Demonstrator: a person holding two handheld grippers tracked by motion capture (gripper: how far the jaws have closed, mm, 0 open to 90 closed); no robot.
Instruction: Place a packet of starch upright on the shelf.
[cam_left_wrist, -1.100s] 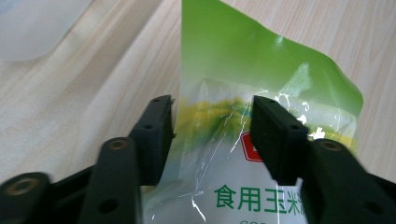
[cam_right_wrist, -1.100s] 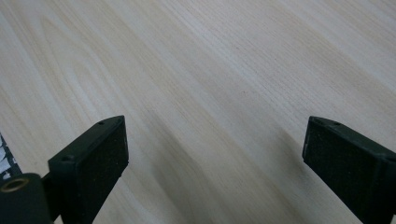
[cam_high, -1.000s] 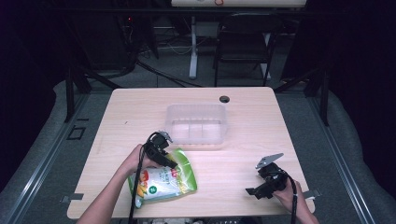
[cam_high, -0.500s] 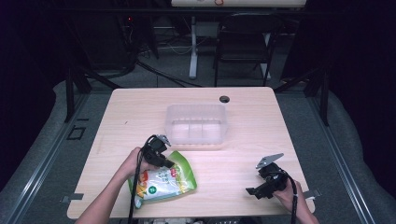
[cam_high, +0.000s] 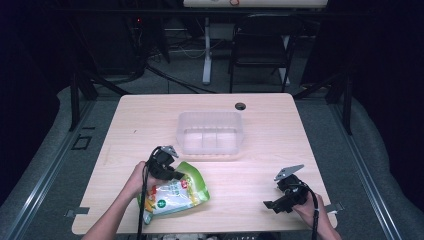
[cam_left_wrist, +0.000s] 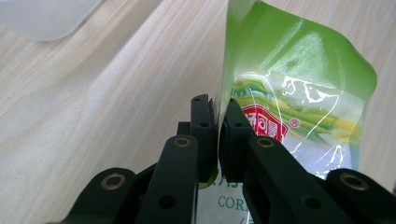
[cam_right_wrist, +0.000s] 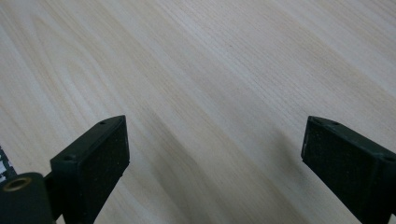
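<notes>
Left gripper (cam_high: 176, 175) is sitting at the table's (cam_high: 150, 120) front-left, w/ its fingers (cam_left_wrist: 204, 135) pinching the edge of a green snack bag (cam_high: 172, 194). The bag is lying near the front edge, its gripped corner tilting up off the wood. Behind it, mid-table, a clear plastic tub (cam_high: 211, 132) is standing apart from the bag. Right gripper (cam_high: 270, 205) is resting at front-right, fingers (cam_right_wrist: 100, 158) spread wide over bare wood.

Glossy plastic pouch (cam_left_wrist: 299, 88), matt wood table (cam_high: 150, 125)
</notes>
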